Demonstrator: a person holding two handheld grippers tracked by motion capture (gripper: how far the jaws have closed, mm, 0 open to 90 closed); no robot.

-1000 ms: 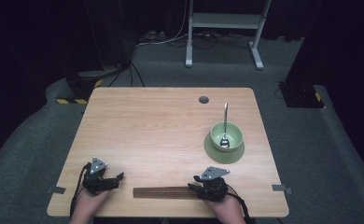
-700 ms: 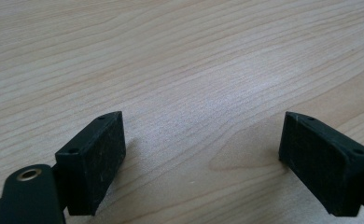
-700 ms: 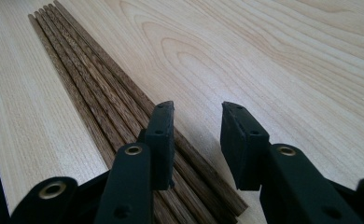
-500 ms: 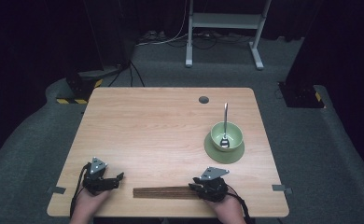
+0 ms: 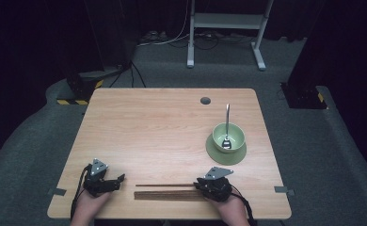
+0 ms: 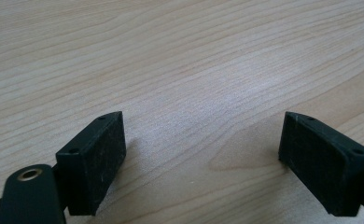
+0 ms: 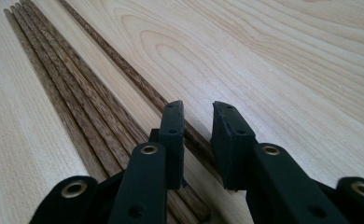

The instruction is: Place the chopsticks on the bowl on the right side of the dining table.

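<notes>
Right gripper (image 7: pixel 196 122): jaws narrowed, just closing, set astride one single chopstick (image 7: pixel 124 70); pad contact cannot be told.
Left gripper (image 6: pixel 203 163): released, jaws wide over bare table (image 5: pixel 163 122).
Chopstick bundle (image 5: pixel 170 194): laid just beside the single chopstick, near the front edge.

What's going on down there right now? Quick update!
Right gripper closing around one chopstick, not clamped yet. Left gripper open, nothing in it. Remaining chopsticks bundled alongside; nothing blocking.
</notes>
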